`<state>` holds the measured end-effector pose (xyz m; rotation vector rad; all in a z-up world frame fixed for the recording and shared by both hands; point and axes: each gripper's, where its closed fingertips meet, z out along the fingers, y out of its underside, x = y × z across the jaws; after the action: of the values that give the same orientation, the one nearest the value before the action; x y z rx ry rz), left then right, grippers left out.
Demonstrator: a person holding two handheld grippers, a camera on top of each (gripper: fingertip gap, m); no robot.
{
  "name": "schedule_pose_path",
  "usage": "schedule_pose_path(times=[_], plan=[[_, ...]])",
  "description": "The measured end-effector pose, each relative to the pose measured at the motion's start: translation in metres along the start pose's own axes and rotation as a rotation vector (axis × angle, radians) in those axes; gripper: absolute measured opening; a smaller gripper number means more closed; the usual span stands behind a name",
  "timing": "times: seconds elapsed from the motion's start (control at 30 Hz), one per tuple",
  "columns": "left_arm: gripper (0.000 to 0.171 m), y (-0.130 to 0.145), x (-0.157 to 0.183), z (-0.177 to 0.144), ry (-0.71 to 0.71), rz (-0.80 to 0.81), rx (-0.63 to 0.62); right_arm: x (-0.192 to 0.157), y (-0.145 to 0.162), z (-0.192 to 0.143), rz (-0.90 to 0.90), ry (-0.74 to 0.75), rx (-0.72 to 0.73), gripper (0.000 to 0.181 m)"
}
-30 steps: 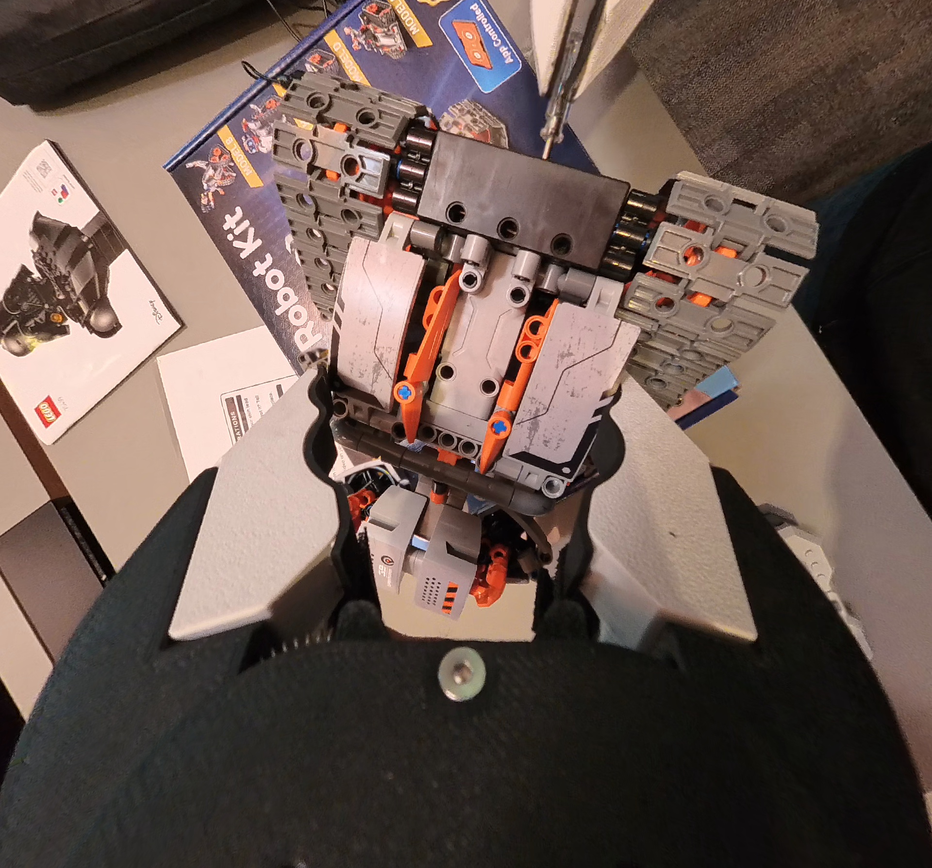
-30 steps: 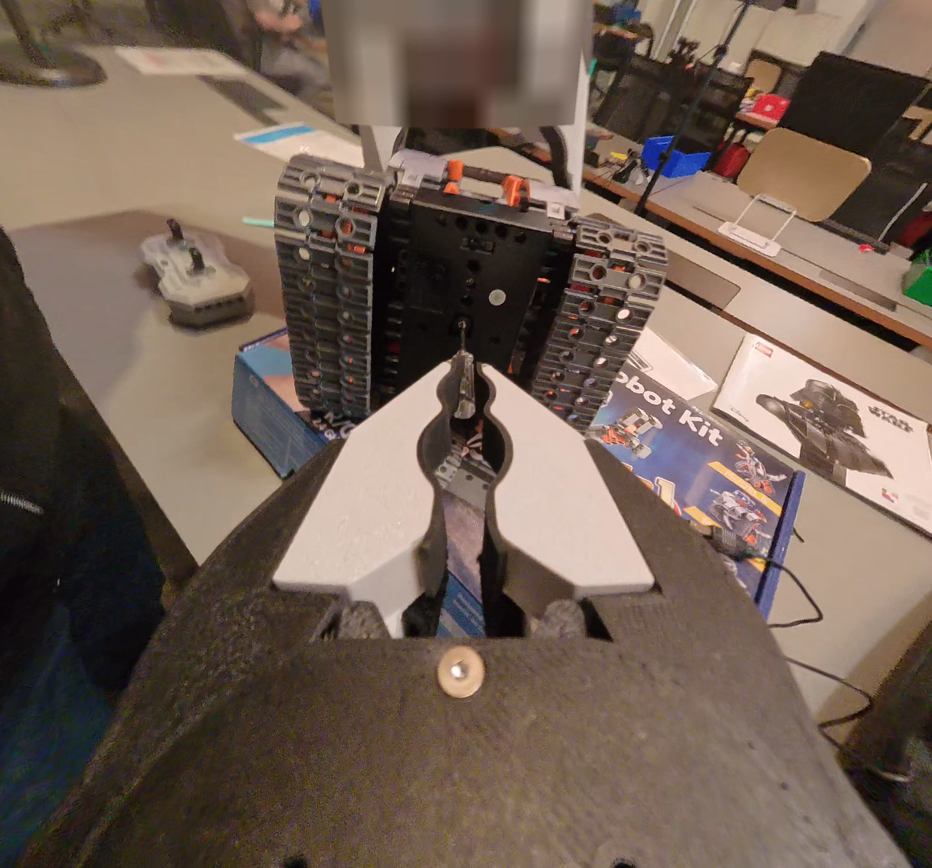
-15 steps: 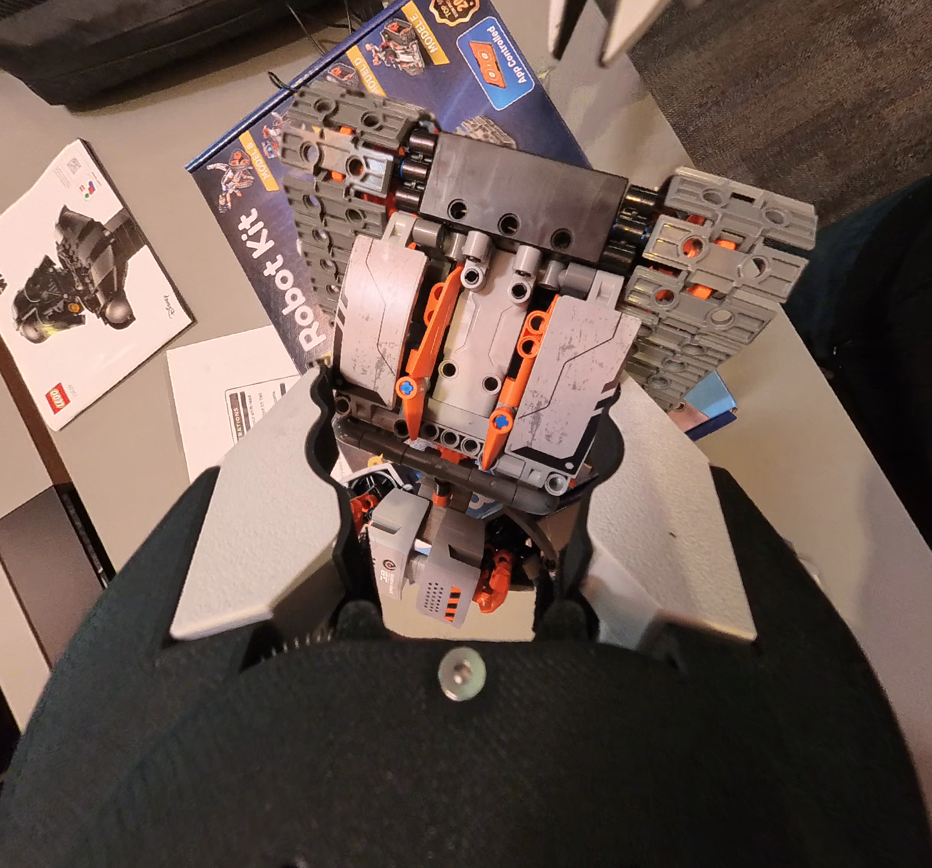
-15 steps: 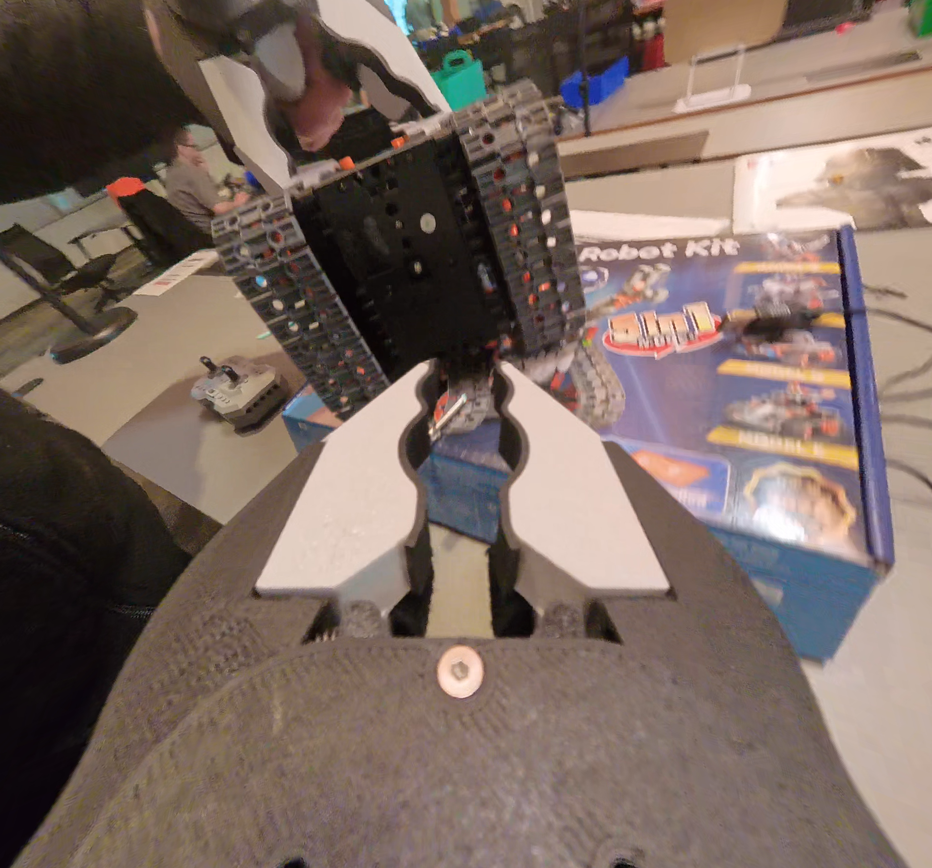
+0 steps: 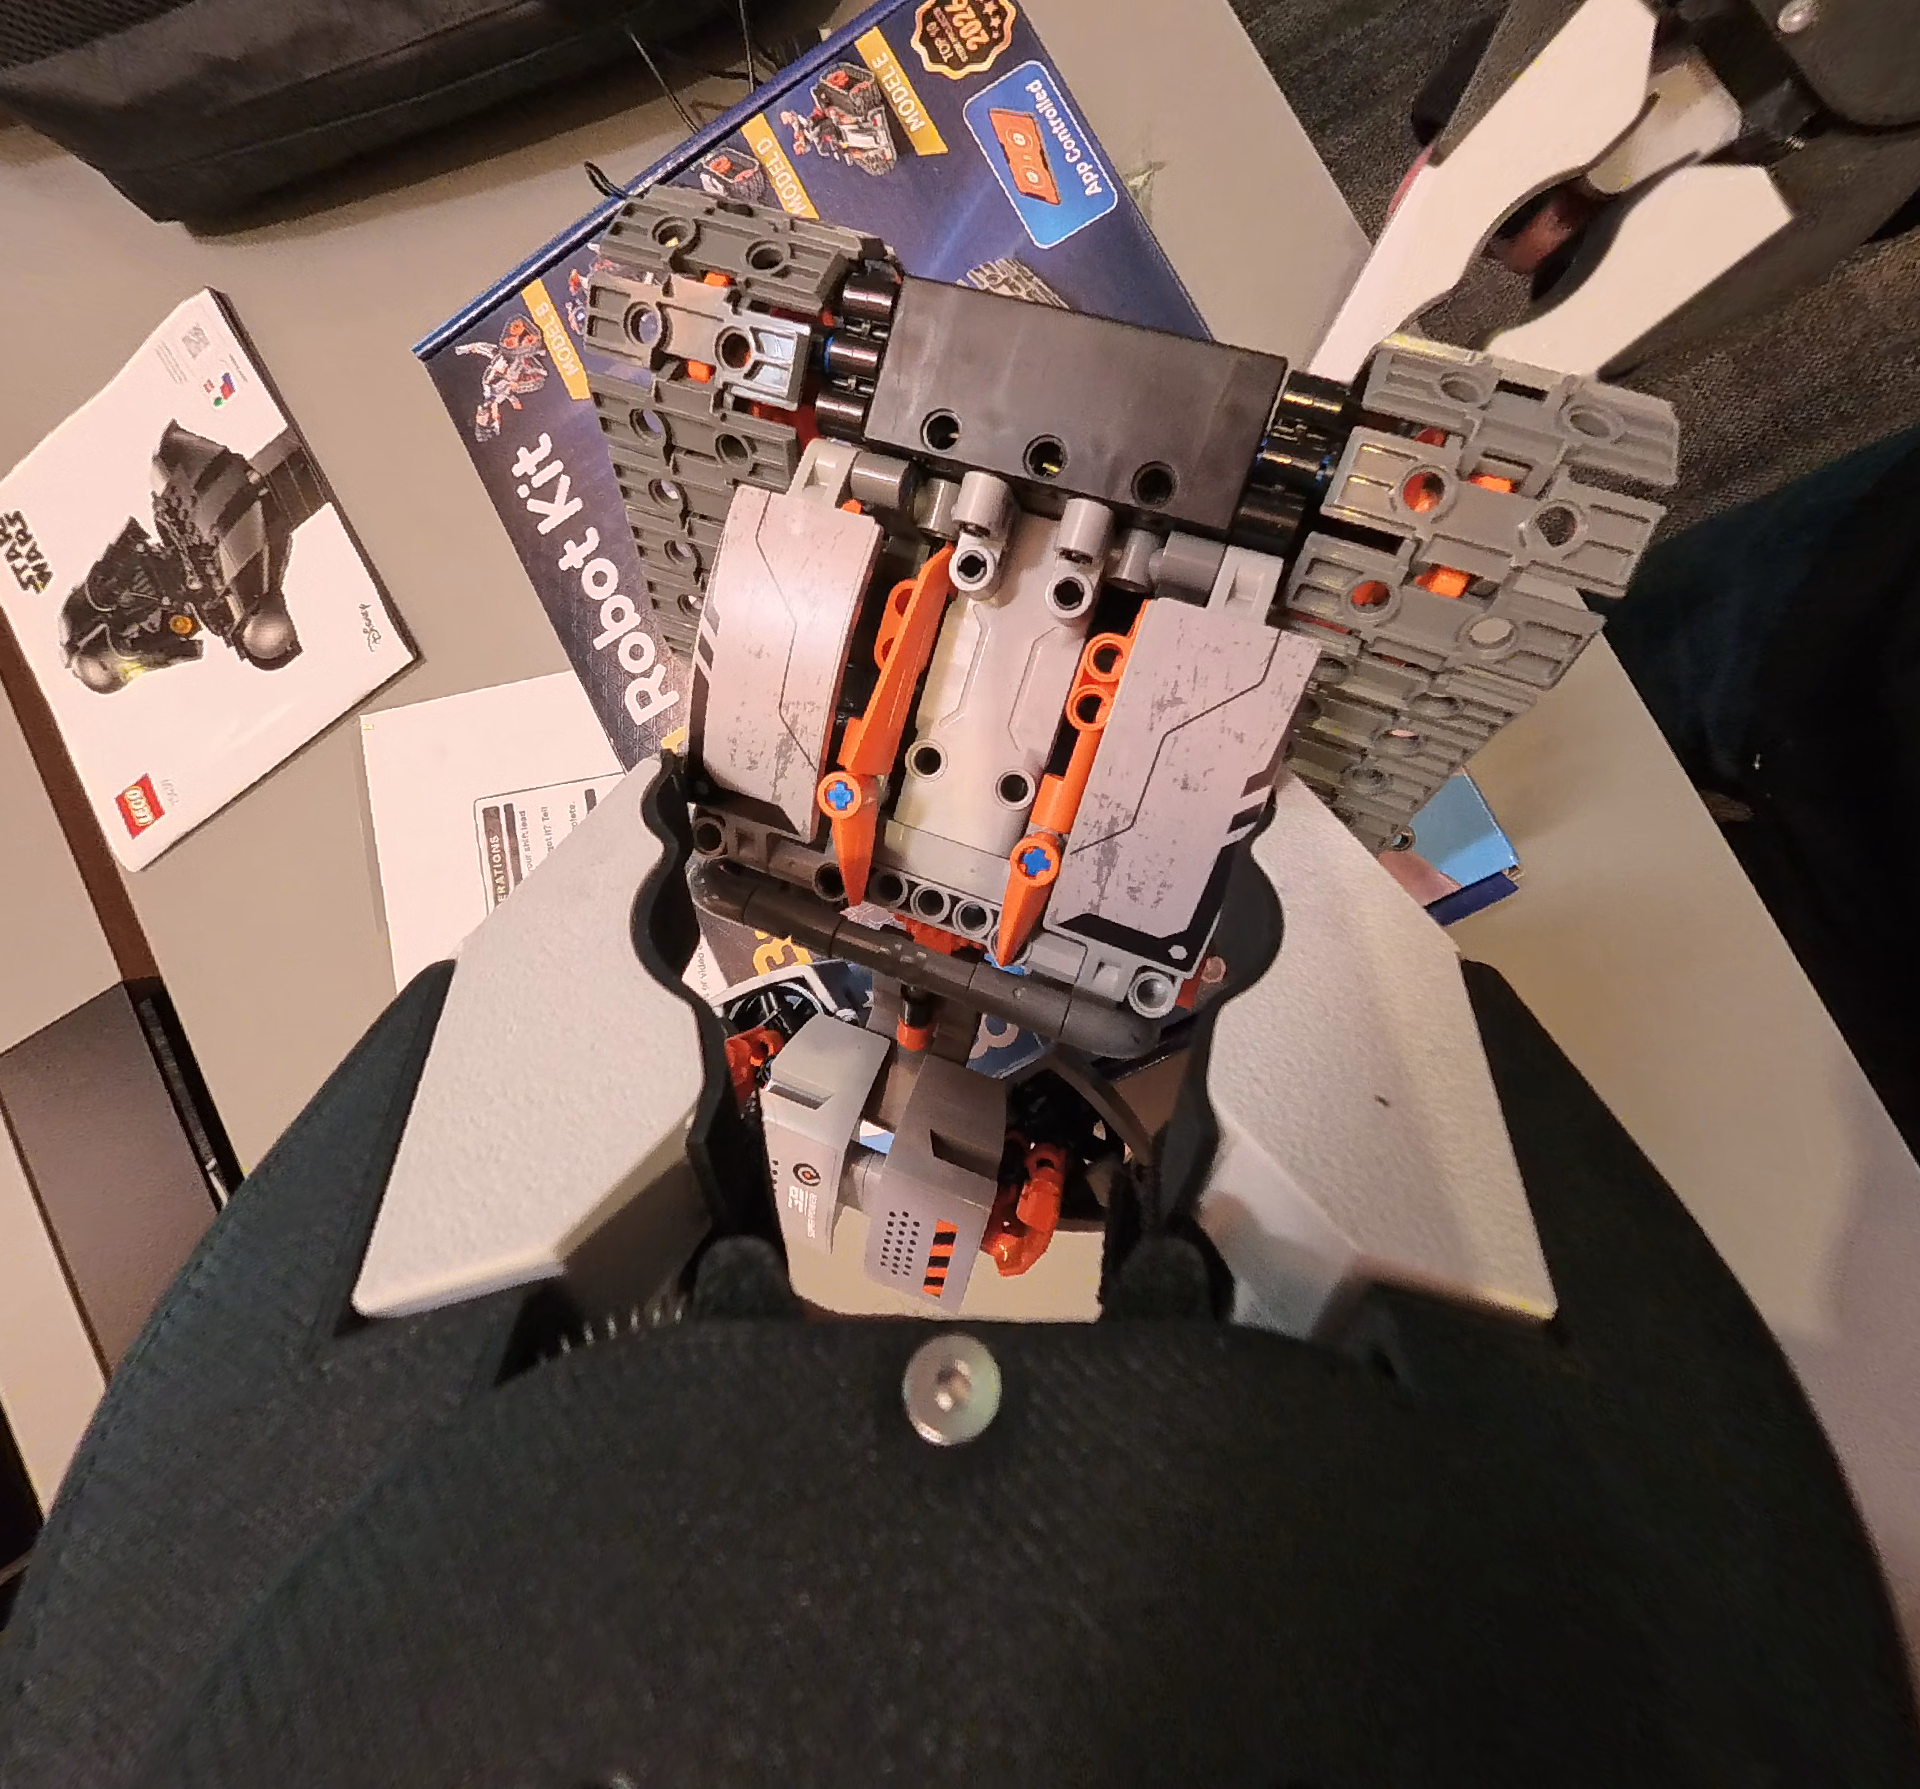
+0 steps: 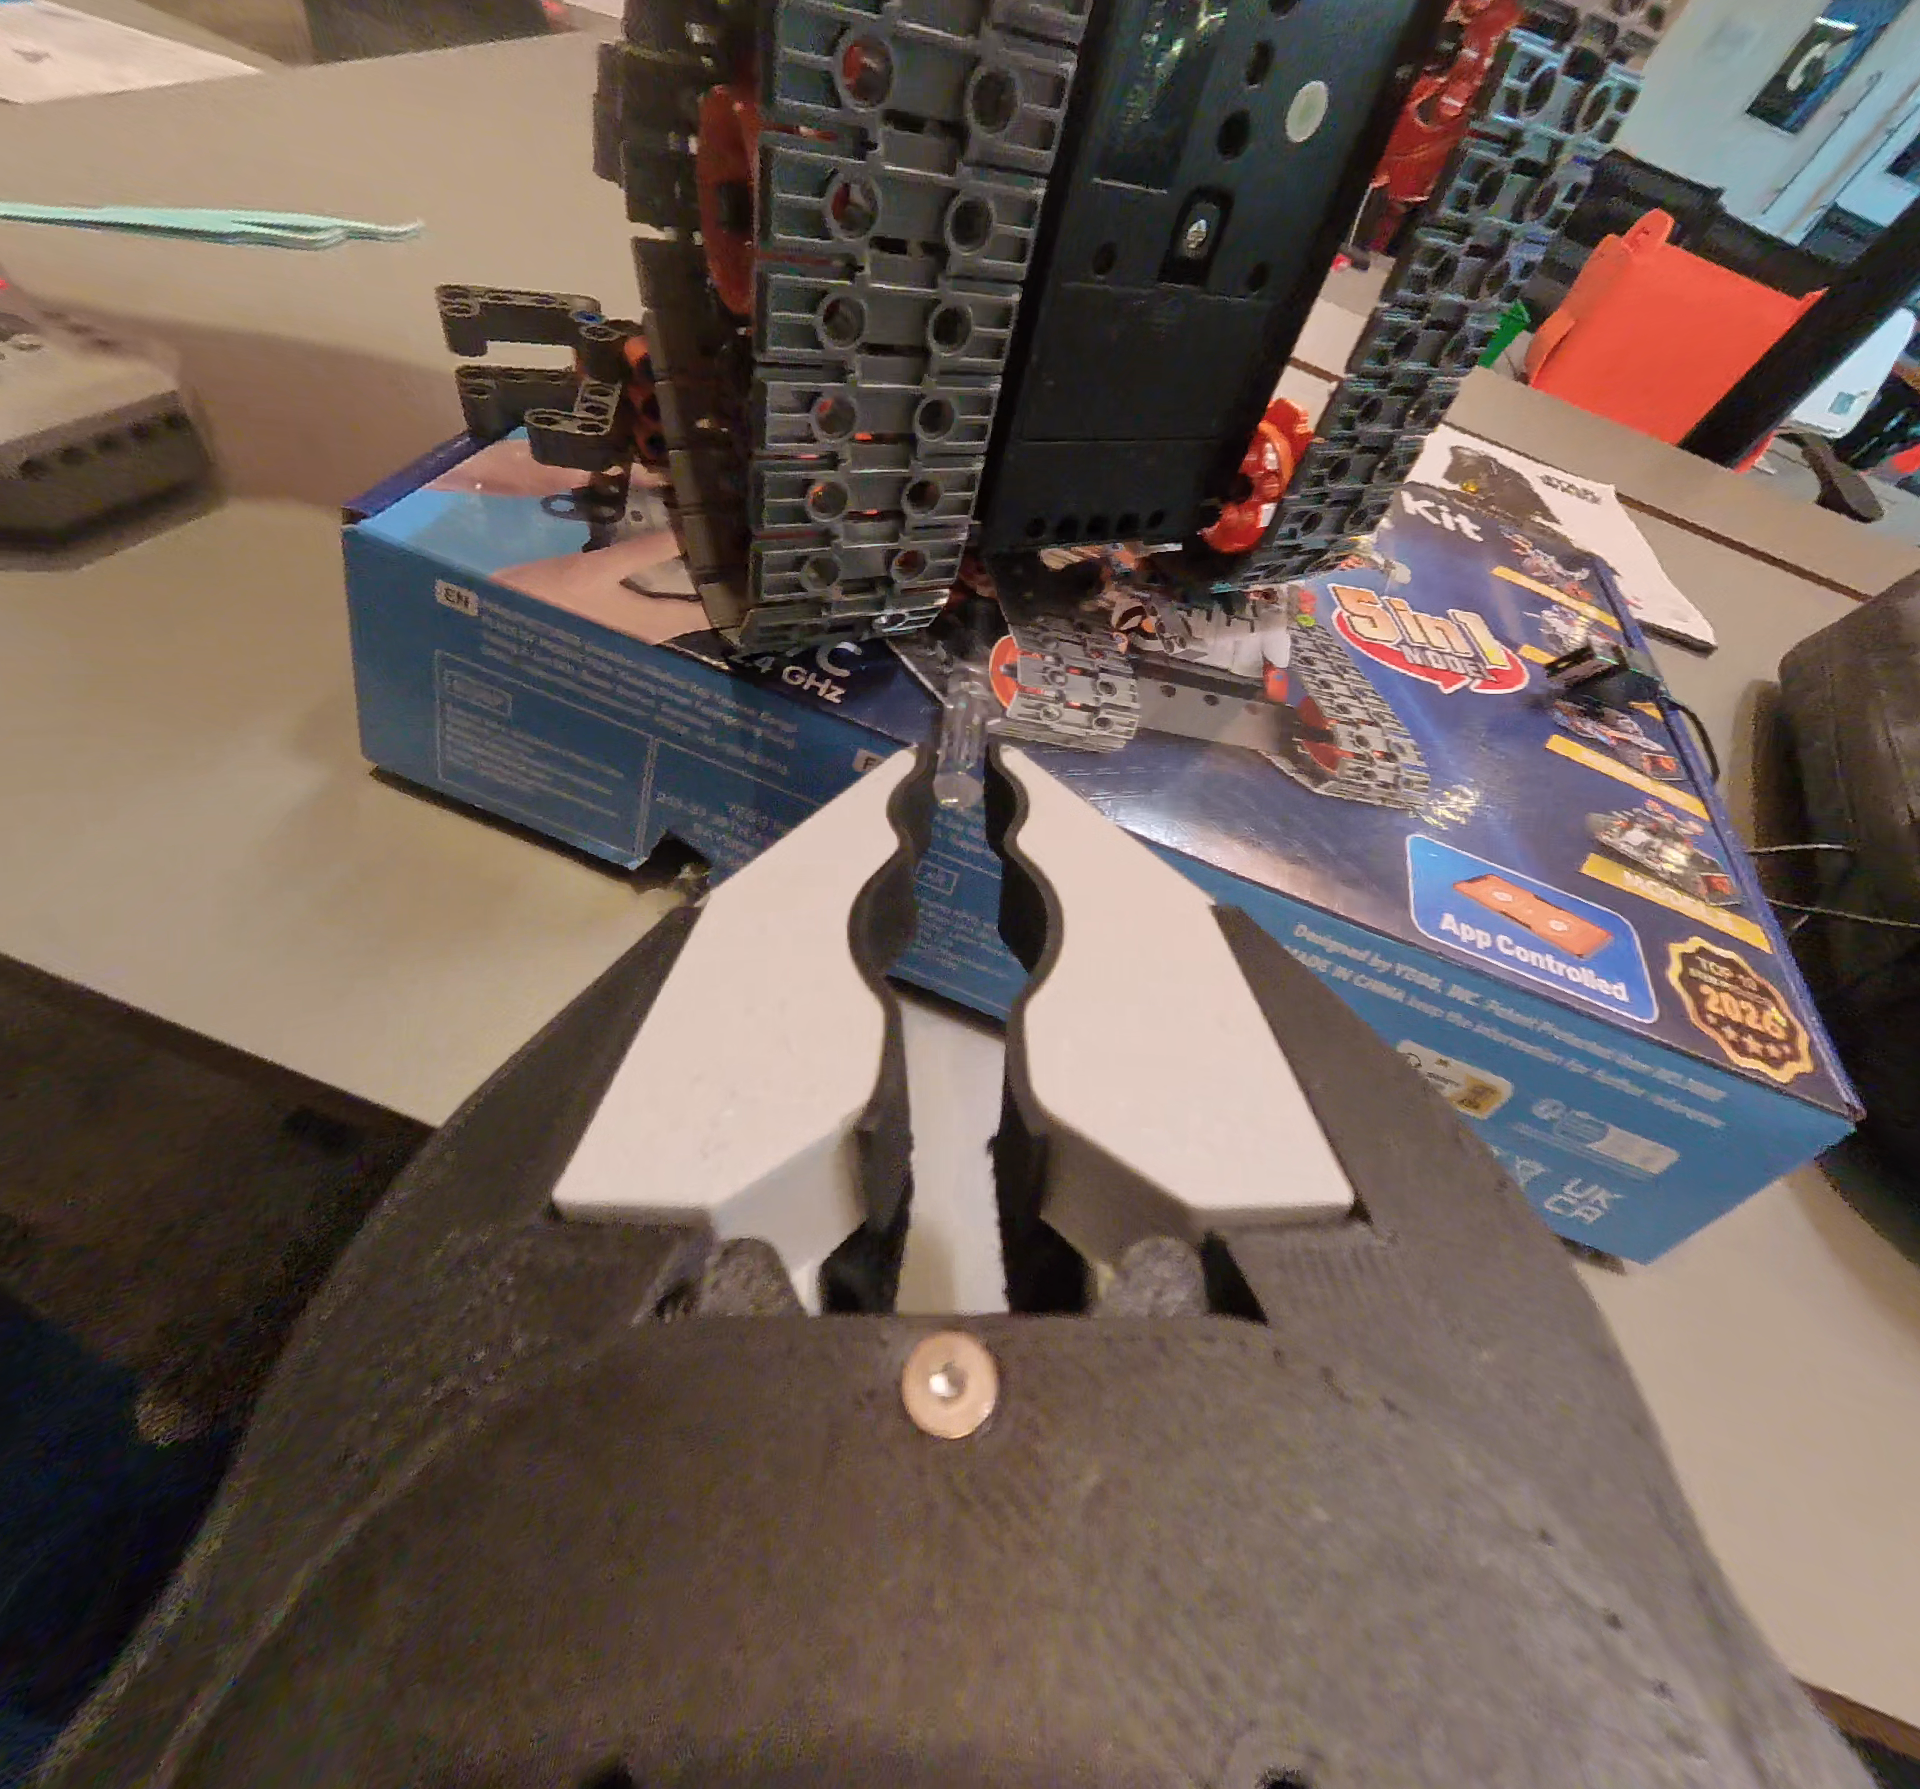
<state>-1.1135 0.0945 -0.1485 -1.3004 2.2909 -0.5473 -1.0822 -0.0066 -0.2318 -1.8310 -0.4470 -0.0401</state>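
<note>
Grey table (image 5: 260, 908), gripped tracked model (image 5: 997, 659)

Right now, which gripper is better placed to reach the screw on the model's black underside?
Right. The right gripper holds a small screwdriver beneath the underside screw; the left gripper is shut on the tracked model.

1 model (image 5: 997, 659), 1 box (image 6: 1455, 908), 2 booklets (image 5: 187, 586)
</note>
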Motion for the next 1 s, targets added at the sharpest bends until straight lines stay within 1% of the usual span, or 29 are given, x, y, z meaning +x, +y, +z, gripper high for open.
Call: schedule_pose_path(times=[0.13,0.2,0.3,0.37,0.4,0.47,0.53,0.57,0.63,0.67,0.7,0.77,0.8,0.87,0.97,1.0], plan=[[0.098,0.000,0.000,-0.004,-0.008,-0.008,0.012,0.001,-0.003,-0.002,0.056,-0.032,0.019,0.006],[0.101,0.000,-0.001,-0.009,-0.012,-0.028,0.024,0.004,-0.005,-0.004,0.094,-0.051,0.024,0.006],[0.103,0.000,-0.007,-0.026,-0.065,-0.046,0.030,0.014,-0.012,-0.013,0.225,-0.096,0.061,0.006],[0.102,-0.005,-0.011,-0.043,-0.120,-0.055,0.044,0.024,-0.016,-0.022,0.266,-0.130,0.050,0.006],[0.101,-0.010,-0.012,-0.052,-0.150,-0.055,0.057,0.031,-0.022,-0.031,0.288,-0.148,0.067,0.006],[0.089,-0.030,-0.009,-0.069,-0.211,-0.024,0.097,0.046,-0.039,-0.052,0.362,-0.200,0.118,0.006],[0.079,-0.061,0.010,-0.074,-0.208,0.026,0.162,0.060,-0.064,-0.073,0.393,-0.262,0.177,0.006],[0.077,-0.077,0.021,-0.071,-0.195,0.051,0.186,0.063,-0.076,-0.080,0.402,-0.303,0.196,0.005],[0.065,-0.106,0.046,-0.059,-0.159,0.127,0.236,0.064,-0.098,-0.089,0.387,-0.400,0.216,0.005],[0.060,-0.118,0.056,-0.052,-0.154,0.157,0.258,0.063,-0.106,-0.091,0.369,-0.432,0.214,0.005],[0.055,-0.126,0.065,-0.044,-0.142,0.198,0.255,0.061,-0.113,-0.092,0.356,-0.473,0.213,0.005],[0.046,-0.132,0.069,-0.030,-0.190,0.282,0.231,0.059,-0.123,-0.094,0.357,-0.544,0.211,0.005],[0.043,-0.131,0.070,-0.023,-0.198,0.311,0.209,0.059,-0.126,-0.095,0.367,-0.578,0.213,0.006],[0.033,-0.132,0.072,-0.016,-0.212,0.336,0.194,0.061,-0.130,-0.096,0.393,-0.628,0.213,0.005],[0.002,-0.137,0.065,-0.015,-0.295,0.359,0.193,0.062,-0.130,-0.096,0.384,-0.669,0.186,0.005],[0.001,-0.138,0.064,-0.015,-0.308,0.364,0.190,0.063,-0.130,-0.096,0.383,-0.675,0.183,0.005]])
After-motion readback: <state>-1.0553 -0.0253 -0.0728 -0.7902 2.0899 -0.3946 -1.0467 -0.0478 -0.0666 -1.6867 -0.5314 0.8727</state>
